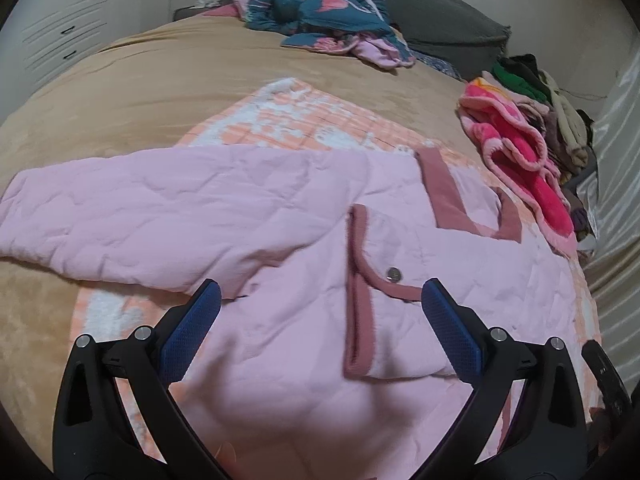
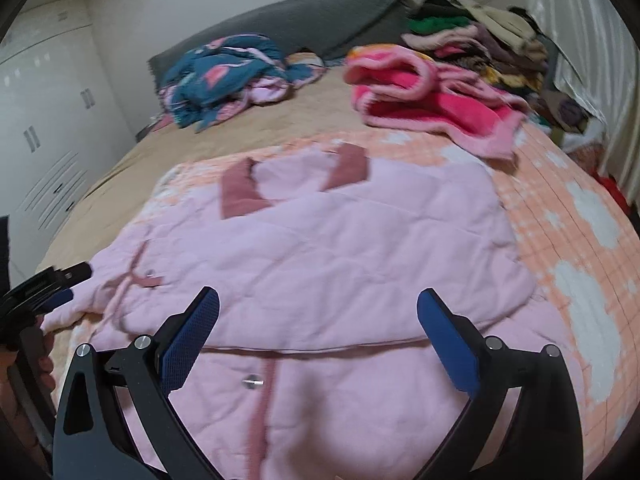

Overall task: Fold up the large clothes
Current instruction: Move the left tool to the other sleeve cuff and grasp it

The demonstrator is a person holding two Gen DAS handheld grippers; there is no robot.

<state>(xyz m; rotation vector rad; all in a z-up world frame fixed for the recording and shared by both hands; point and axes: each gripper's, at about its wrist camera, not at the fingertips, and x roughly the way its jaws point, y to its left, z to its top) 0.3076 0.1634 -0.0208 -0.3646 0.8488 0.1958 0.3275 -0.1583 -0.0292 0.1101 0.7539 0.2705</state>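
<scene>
A pale pink quilted jacket [image 1: 280, 208] with dusty-rose trim lies spread on an orange-and-white checked blanket [image 1: 300, 116]. One sleeve [image 1: 120, 208] stretches out to the left and the collar [image 1: 440, 188] points towards the far side. My left gripper [image 1: 320, 292] hovers open above the jacket's front, near a metal snap [image 1: 393, 273], with nothing between its blue pads. In the right wrist view my right gripper [image 2: 319, 298] stands open over the jacket [image 2: 320, 232], holding nothing. The left gripper [image 2: 60, 280] shows at that view's left edge.
The tan bed cover [image 1: 160, 72] carries a crumpled teal patterned garment [image 1: 320, 4] at the back and a hot-pink fleece [image 1: 520, 152] at the right. Behind the fleece is a stack of clothes [image 1: 540, 92]. A white wardrobe [image 1: 60, 32] stands at the left, a curtain [image 1: 616, 160] at the right.
</scene>
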